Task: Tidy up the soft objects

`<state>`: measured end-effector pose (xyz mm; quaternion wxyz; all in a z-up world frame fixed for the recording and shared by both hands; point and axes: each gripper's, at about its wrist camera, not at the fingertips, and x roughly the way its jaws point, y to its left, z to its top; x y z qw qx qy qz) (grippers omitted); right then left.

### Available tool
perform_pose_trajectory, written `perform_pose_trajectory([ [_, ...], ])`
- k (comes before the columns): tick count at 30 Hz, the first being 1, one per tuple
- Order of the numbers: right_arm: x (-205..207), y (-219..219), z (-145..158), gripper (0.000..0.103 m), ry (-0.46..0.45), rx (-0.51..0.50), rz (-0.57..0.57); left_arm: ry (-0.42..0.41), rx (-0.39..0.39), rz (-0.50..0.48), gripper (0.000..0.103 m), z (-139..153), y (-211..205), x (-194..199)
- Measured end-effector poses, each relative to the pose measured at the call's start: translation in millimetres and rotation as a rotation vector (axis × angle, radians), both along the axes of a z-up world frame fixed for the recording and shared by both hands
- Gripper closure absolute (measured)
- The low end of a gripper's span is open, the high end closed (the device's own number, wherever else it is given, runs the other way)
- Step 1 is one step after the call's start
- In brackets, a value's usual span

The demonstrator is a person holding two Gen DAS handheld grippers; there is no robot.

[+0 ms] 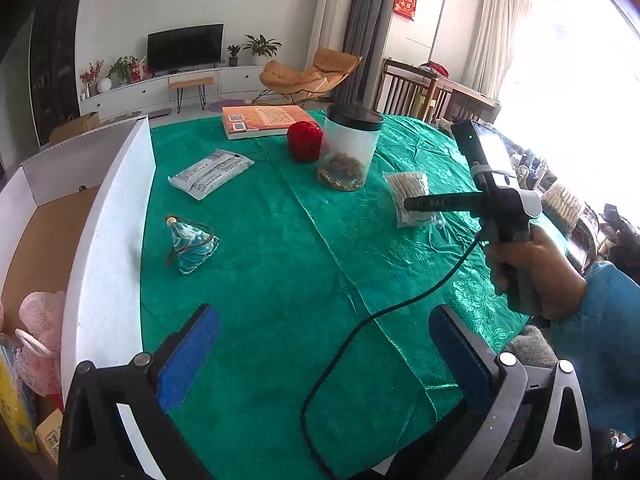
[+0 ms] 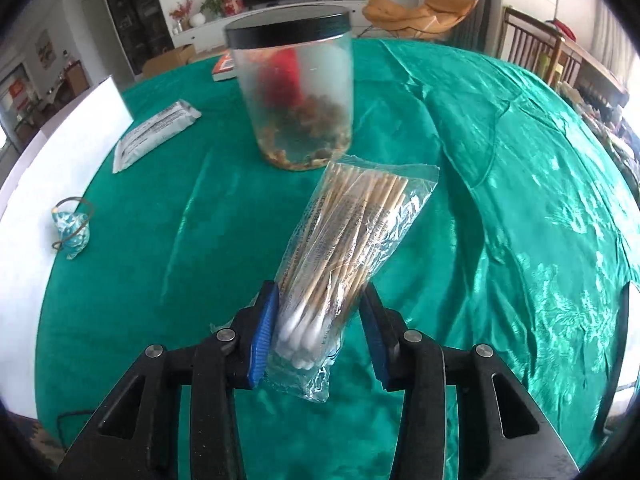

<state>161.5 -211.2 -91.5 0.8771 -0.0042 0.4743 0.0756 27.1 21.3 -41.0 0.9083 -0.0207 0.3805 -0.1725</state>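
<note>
A clear bag of cotton swabs (image 2: pixel 344 240) lies on the green tablecloth (image 2: pixel 500 184); its near end sits between the blue pads of my right gripper (image 2: pixel 320 334), which is closed around it. The left wrist view shows the bag (image 1: pixel 412 196) under the right gripper (image 1: pixel 416 204). My left gripper (image 1: pixel 324 356) is open and empty above the cloth (image 1: pixel 280 280). A small teal pouch (image 1: pixel 191 245) lies near the white box (image 1: pixel 108 240); it also shows in the right wrist view (image 2: pixel 72 228). A red soft object (image 1: pixel 305 140) sits behind the jar.
A clear jar with a black lid (image 1: pixel 349 146) stands mid-table, also close ahead in the right wrist view (image 2: pixel 296 96). A white packet (image 1: pixel 210 172) and a book (image 1: pixel 266 120) lie further back. The box holds a pink mesh puff (image 1: pixel 42 332). A black cable (image 1: pixel 360 328) crosses the cloth.
</note>
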Motion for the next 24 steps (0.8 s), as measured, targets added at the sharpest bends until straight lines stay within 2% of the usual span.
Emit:
perform_pose_trajectory([
  [2,28,-35,7,0.059,-0.051,-0.012,-0.078,0.006,0.005,0.014,0.000,2,-1,3],
  [4,56,-62,16,0.055,-0.109,0.050,-0.100,0.006,0.012,0.028,0.000,4,0,4],
  [5,62,-75,20,0.042,-0.107,0.101,-0.118,0.002,0.015,0.035,0.000,5,2,4],
  [6,63,-86,23,0.033,-0.096,0.151,-0.150,-0.001,0.019,0.042,0.000,4,4,5],
  [8,48,-97,28,0.031,-0.114,0.235,-0.187,0.009,0.025,0.059,0.000,0,6,8],
  [9,36,-97,28,0.030,-0.125,0.242,-0.191,0.022,0.023,0.068,0.000,-4,7,13],
  [15,-30,-74,-2,0.030,-0.136,0.147,-0.214,0.089,-0.004,0.172,0.000,-22,12,52],
  [17,-26,-74,-8,0.030,-0.099,0.133,-0.216,0.105,0.008,0.228,0.000,-31,12,71],
  [19,-29,-76,-5,0.030,-0.136,0.130,-0.227,0.111,0.034,0.294,0.000,-43,13,90],
  [24,-31,-76,-8,0.030,-0.132,0.115,-0.214,0.140,0.068,0.453,0.000,-78,21,121],
])
